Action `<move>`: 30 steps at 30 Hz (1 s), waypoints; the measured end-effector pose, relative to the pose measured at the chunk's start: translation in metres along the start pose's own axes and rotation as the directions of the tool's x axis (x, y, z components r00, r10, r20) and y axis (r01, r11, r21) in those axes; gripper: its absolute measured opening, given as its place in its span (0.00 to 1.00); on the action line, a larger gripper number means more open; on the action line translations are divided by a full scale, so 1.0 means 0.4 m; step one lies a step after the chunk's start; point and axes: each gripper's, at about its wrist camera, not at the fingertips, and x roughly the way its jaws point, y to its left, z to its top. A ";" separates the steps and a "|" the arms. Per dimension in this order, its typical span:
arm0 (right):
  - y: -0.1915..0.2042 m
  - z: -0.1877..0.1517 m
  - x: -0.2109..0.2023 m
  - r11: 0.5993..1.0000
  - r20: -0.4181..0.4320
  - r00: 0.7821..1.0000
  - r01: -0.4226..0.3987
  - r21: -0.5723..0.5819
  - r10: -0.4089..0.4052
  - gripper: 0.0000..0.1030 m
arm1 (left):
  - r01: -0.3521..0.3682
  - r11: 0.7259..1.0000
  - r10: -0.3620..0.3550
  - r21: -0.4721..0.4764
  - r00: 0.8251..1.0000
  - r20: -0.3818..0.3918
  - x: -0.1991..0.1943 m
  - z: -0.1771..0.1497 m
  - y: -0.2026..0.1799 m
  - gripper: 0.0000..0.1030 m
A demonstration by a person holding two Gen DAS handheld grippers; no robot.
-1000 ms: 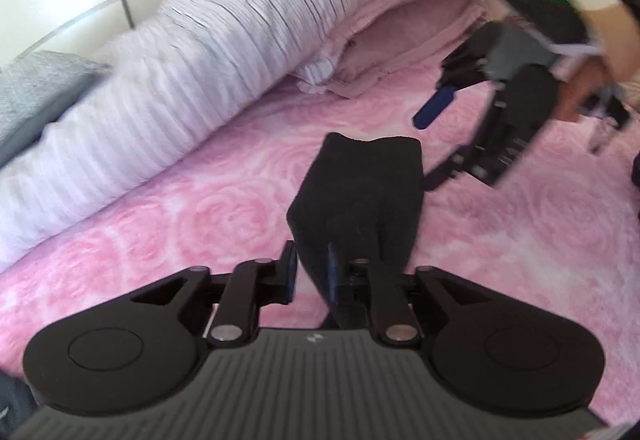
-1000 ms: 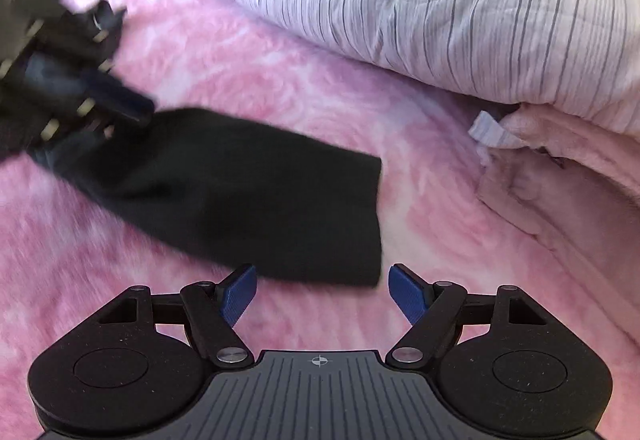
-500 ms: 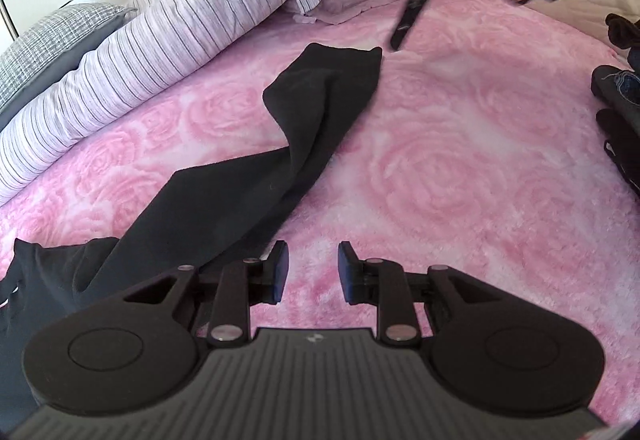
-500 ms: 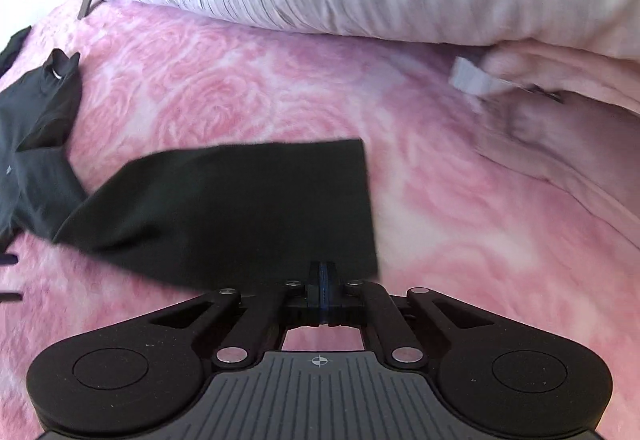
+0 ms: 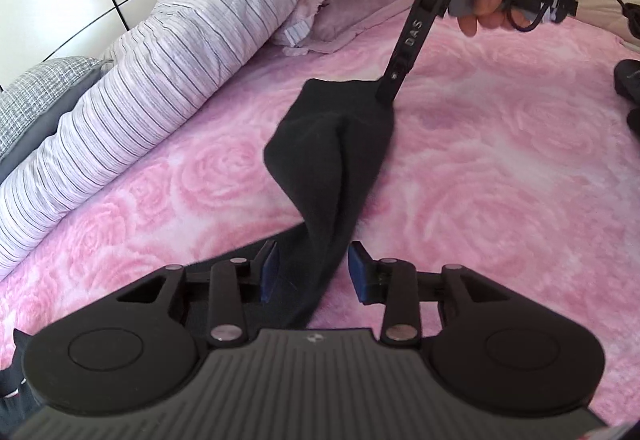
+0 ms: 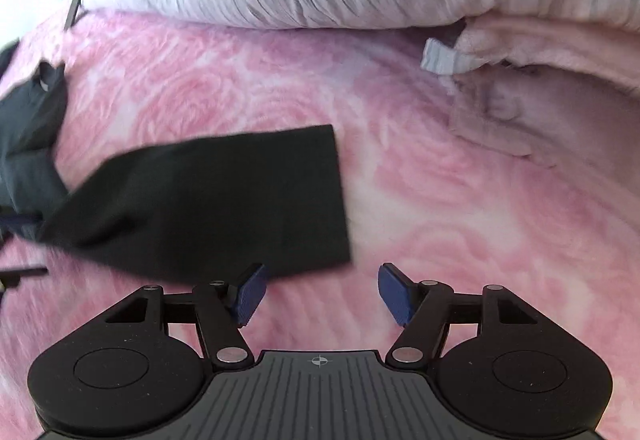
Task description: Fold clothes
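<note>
Fingers of my left gripper [image 5: 312,270] are opening around the black garment's [image 5: 332,160] narrow middle on the pink bed [image 5: 500,180]; my right gripper [image 6: 320,294] is opening, empty, beside its far end. Spreading flat seems underway; next, regrip both ends.

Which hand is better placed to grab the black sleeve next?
Left. The left tongs are opening with the black sleeve running between their pads, while the right tongs, also opening, straddle only pink blanket beside the cuff.
</note>
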 end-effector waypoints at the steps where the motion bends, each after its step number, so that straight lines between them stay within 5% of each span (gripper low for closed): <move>1: -0.008 0.008 0.015 0.999 -0.006 1.000 -0.016 0.029 0.016 0.64 | -0.002 1.000 0.002 -0.001 1.000 -0.002 0.003 0.000 0.003 0.32; 4: -0.037 0.020 0.043 0.990 -0.007 1.000 -0.027 0.140 0.028 0.57 | -0.007 1.000 0.007 -0.005 1.000 -0.008 0.005 -0.006 0.006 0.32; 5: -0.046 0.019 0.038 0.984 0.000 1.000 -0.020 0.179 0.020 0.30 | -0.007 1.000 0.007 -0.007 1.000 -0.010 0.004 -0.009 0.007 0.32; 7: -0.065 0.015 0.021 0.967 0.012 1.000 -0.019 0.254 0.016 0.06 | 0.004 1.000 -0.004 -0.013 1.000 -0.011 -0.007 -0.013 0.004 0.32; 14: 0.007 -0.106 -0.196 0.959 -0.115 0.983 0.164 0.231 -0.141 0.04 | 0.059 0.996 -0.060 -0.066 0.998 -0.017 -0.074 -0.033 -0.026 0.33; 18: 0.064 -0.211 -0.231 0.949 -0.250 0.961 0.182 0.256 -0.117 0.05 | 0.081 0.993 -0.086 -0.088 0.995 -0.049 -0.075 -0.057 -0.044 0.33; 24: 0.090 -0.275 -0.220 0.930 -0.373 0.900 0.313 0.196 -0.224 0.05 | 0.102 0.995 -0.103 -0.018 0.991 -0.082 -0.095 -0.086 -0.064 0.34; 26: 0.093 -0.267 -0.246 0.929 -0.344 0.913 0.302 0.214 -0.217 0.07 | 0.086 0.996 -0.084 0.024 0.993 -0.078 -0.104 -0.090 -0.069 0.34; 27: 0.099 -0.260 -0.254 0.934 -0.317 0.925 0.284 0.218 -0.207 0.13 | 0.066 0.996 -0.061 0.059 0.995 -0.082 -0.105 -0.092 -0.075 0.34; 29: 0.111 -0.241 -0.260 0.948 -0.259 0.947 0.245 0.204 -0.188 0.57 | 0.045 0.988 -0.034 0.146 0.996 -0.077 -0.104 -0.094 -0.093 0.34; 30: 0.118 -0.223 -0.252 0.958 -0.238 0.951 0.238 0.162 -0.196 0.65 | 0.040 0.980 -0.027 0.193 0.997 -0.073 -0.099 -0.094 -0.103 0.34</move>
